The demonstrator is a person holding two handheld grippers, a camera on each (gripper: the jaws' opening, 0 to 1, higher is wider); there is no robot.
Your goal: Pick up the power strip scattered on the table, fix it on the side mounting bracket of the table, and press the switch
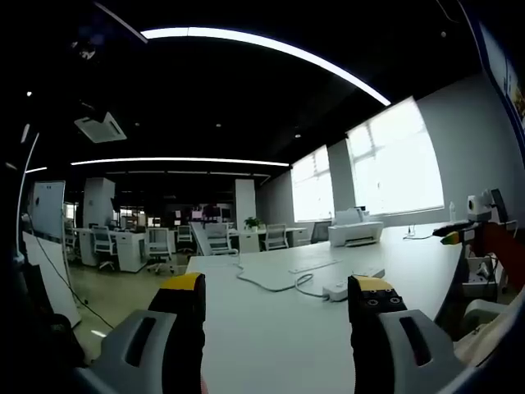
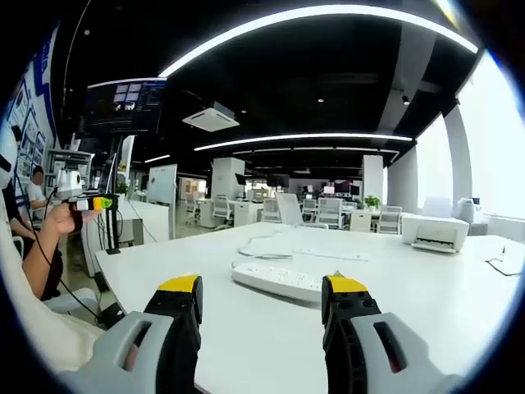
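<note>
the power strip lies flat on the white table, untouched. in the right gripper view it sits at about 12 o'clock from the gap between the jaws, near their yellow tips but apart from them. it is a long white bar, lying across the view, with small marks on its top face that are too small to read as sockets or a switch. its white cable runs away from it in a loose curve toward 11 o'clock, so the strip looks simply dropped there, not laid out with care.

in the left gripper view the same strip is seen end-on, near the right jaw tip at about 1 o'clock, with the cable curling to 11 o'clock.

the right gripper is held low over the table with its jaws wide apart and nothing between them; i judge it is lined up to close on the strip. the left gripper is the same, jaws apart and empty, more to the side, maybe ready to support.

a white printer stands far back at 2 o'clock. at 9 o'clock a person's hand holds another device beside the table. i cannot tell where the side mounting bracket is.
</note>
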